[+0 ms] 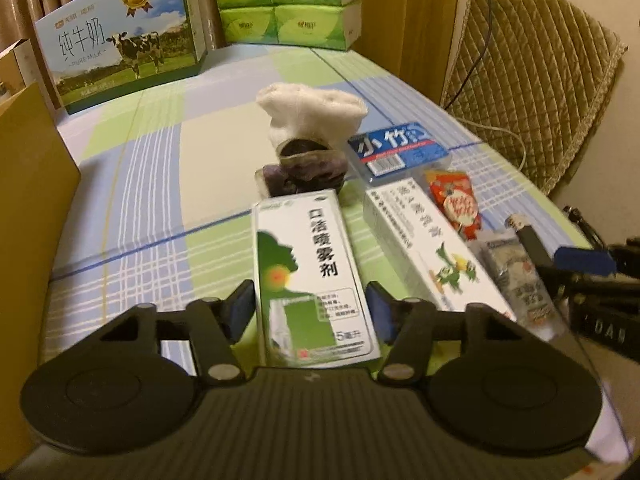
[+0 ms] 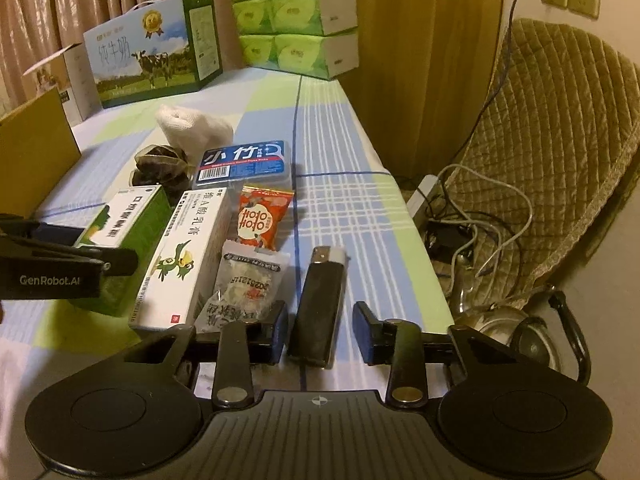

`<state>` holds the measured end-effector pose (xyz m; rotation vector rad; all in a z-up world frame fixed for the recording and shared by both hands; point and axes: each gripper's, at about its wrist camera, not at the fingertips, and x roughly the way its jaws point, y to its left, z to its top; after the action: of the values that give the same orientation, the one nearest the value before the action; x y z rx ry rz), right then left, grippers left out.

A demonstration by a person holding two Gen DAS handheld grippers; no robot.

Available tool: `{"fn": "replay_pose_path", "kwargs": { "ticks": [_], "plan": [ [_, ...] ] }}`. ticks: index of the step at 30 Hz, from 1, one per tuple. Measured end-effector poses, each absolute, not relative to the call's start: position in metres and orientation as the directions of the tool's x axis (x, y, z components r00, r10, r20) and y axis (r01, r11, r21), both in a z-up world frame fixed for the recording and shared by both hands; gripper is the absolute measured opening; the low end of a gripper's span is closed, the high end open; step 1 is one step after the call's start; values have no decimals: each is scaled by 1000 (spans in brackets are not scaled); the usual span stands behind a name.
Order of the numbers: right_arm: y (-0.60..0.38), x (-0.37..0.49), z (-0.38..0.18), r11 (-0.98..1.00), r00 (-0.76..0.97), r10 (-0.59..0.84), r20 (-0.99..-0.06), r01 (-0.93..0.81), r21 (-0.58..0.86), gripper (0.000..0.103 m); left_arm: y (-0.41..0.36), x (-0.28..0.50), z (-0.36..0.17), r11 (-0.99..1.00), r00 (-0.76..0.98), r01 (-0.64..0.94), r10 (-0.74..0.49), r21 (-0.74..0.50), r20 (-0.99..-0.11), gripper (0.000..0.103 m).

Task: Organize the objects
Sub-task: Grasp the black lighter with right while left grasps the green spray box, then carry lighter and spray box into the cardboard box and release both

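Currently, left wrist: left gripper (image 1: pixel 311 307) fingers straddle the spray box (image 1: pixel 314 276), whether they are touching it I cannot tell, near the table's (image 1: pixel 160 168) front edge. Right wrist: right gripper (image 2: pixel 321 332) released, fingers flanking the lighter (image 2: pixel 320 304), gaps both sides, beside the right edge.

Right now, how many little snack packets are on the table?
2. The red snack packet lies behind the clear snack packet, both between the white medicine box and the lighter.

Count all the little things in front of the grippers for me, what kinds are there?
Medicine boxes: 2, green spray box, white ointment box
Snack packets: 2, red, clear
Lighter: 1
Blue floss pick box: 1
White cloth: 1
Dark netted bundle: 1
Total: 8
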<state>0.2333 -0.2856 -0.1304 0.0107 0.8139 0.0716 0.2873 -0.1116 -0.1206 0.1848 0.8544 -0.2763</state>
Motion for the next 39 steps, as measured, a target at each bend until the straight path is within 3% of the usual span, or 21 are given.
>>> {"fn": "replay_pose_path", "kwargs": {
  "ticks": [14,28,39],
  "plan": [
    [-278,178,-127,997,663,64,-746,-73,20,19,-69,209,-113,947,611,315,-157,57,-776,52],
    [-274,181,-130,997,688,45,-724,-81,-15,19,-77,231,-115,938,624,338,-158,81,-765,56],
    [-270,181,-125,998,694,32,-719,-65,-18,19,-78,228,-112,928,623,359,-154,105,-767,51]
  ]
}}
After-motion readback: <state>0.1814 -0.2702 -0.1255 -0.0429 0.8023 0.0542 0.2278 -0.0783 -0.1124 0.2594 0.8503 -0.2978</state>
